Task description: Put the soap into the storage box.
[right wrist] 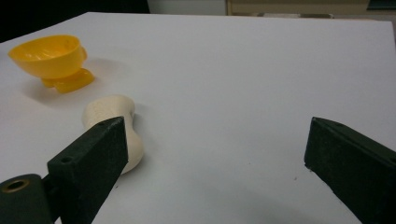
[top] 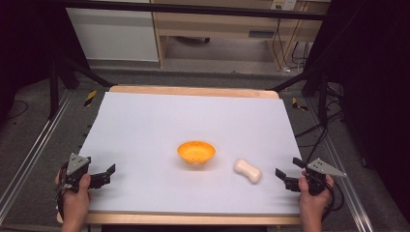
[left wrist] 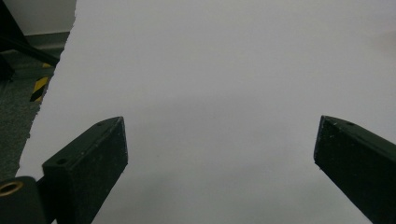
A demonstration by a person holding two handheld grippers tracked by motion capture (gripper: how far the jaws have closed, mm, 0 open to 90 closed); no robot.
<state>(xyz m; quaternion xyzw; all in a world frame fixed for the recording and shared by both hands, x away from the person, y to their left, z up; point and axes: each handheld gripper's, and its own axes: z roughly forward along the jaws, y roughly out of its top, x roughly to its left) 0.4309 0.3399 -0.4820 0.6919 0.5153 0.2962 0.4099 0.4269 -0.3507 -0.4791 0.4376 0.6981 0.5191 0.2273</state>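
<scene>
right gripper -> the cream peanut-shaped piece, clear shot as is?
Probably yes. The right gripper is open, the cream piece lies just beside it on the white sheet, nothing between; the orange bowl sits apart.

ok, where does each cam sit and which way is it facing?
High view: above the person's side, facing forward and down on the table; shows both forearms, left gripper, right gripper.
Left gripper view: on the left gripper, facing along its open jaws at bare tabletop.
Right gripper view: on the right gripper, jaws open, facing the cream bone-shaped piece and orange bowl.
Shared: high and right views both show piece and bowl.
</scene>
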